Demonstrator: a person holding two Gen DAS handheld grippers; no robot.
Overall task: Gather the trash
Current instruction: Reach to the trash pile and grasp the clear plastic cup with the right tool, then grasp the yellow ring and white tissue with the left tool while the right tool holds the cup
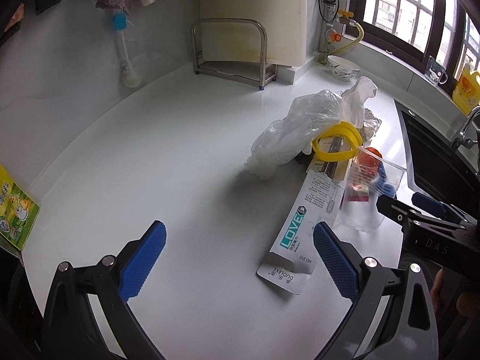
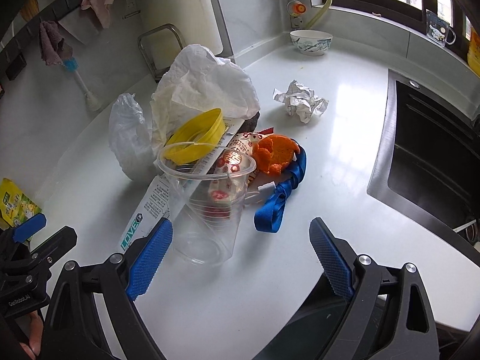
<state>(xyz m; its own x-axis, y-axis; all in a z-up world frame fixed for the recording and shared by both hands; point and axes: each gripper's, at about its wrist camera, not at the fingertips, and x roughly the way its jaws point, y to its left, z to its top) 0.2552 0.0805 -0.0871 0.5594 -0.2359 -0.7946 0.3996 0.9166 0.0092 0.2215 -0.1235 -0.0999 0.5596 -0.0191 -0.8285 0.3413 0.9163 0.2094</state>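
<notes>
A heap of trash lies on the white counter: a clear plastic bag, a yellow ring lid, a long white "LOVE" box, a clear plastic cup on its side, a red-printed wrapper, orange peel, a blue strap and a crumpled paper ball. My left gripper is open, its right pad by the box. My right gripper is open, its left pad beside the cup's base. The heap hides what lies under it.
A black sink is sunk into the counter on the right. A patterned bowl and a steel rack stand at the back. A green-yellow packet lies at the left edge, and a bottle brush leans on the wall.
</notes>
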